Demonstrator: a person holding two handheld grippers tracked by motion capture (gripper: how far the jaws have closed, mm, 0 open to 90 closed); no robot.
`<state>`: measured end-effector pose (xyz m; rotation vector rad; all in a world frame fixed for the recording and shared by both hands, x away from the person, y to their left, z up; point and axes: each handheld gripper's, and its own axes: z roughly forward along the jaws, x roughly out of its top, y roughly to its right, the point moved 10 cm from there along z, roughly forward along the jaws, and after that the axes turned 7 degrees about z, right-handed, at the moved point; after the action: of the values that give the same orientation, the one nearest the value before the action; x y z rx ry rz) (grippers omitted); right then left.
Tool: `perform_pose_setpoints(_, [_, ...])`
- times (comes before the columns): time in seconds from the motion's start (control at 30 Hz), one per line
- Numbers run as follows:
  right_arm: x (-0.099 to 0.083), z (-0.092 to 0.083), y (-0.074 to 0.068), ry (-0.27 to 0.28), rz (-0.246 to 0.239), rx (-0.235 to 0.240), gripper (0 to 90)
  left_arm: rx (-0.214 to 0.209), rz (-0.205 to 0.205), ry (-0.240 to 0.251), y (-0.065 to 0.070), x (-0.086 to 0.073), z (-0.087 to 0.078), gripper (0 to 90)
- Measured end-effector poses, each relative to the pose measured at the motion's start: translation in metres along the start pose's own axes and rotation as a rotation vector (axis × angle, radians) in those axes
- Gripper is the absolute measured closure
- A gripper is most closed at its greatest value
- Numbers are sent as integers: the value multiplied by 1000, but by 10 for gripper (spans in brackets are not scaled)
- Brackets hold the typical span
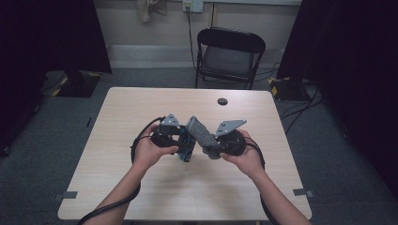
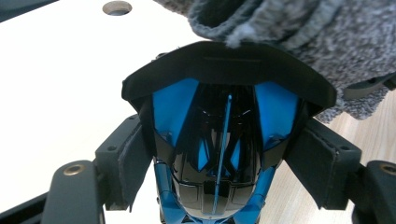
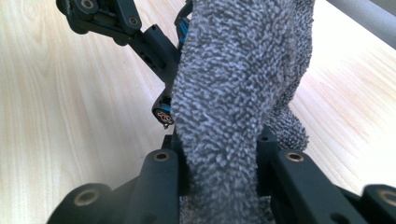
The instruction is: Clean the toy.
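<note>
Left jaws: the left gripper (image 2: 215, 154) is clamping a shiny blue-and-black toy (image 2: 218, 158) between its two padded jaws, one pad pressing each flank.
Right jaws: the right gripper (image 3: 219, 177) is pinching a grey fuzzy cloth (image 3: 233, 84), the jaws nearly together with the fabric squeezed between them.
Toy: it is sitting nose-out between the left jaws, its black brim at the far end, just under the cloth's edge (image 2: 280, 28).
Cloth: it is rising out of the right jaws and draping over the toy's top end; in the high view the cloth (image 1: 202, 132) is bridging the two grippers, with the toy (image 1: 186, 146) hanging beside it.
Hands: the left hand (image 1: 151, 151) and right hand (image 1: 246, 157) are holding both tools close together above the table (image 1: 141, 197).
Beyond: a dark round hole (image 1: 222, 101) is showing near the table's far edge, and a black folding chair (image 1: 228, 55) is standing behind it.
</note>
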<state>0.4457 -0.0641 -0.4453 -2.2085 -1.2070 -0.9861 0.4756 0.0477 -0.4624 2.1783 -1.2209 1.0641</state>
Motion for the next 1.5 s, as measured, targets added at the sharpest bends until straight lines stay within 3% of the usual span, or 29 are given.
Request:
perform_pose_setpoints(0.17, [0,-5,2,12,23,10,707,-4,4,9,2,3,-1,254])
perform_pose_setpoints(0.33, [0,-9,15,20,65,-30,705,-27,17,14,10,6,-3,253])
perform_pose_setpoints(0.4, [2,-14,30,18,96,-75,705,-49,23,20,17,9,-3,254])
perform_pose_setpoints(0.57, [10,-13,37,18,105,-87,704,-74,36,16,27,11,0,253])
perform_pose_setpoints(0.7, [21,-10,32,30,93,-60,704,-84,45,7,32,11,6,253])
perform_pose_setpoints(0.87, [26,-11,20,20,37,-28,704,-61,27,2,23,9,8,253])
perform_pose_setpoints(1.07, [24,-10,12,13,14,2,704,-43,15,8,14,8,6,253])
perform_pose_setpoints(1.3, [18,-9,7,12,15,18,704,-32,-4,12,10,6,6,253])
perform_pose_setpoints(1.5, [3,-7,4,10,35,37,704,-18,-11,22,5,6,-1,253])
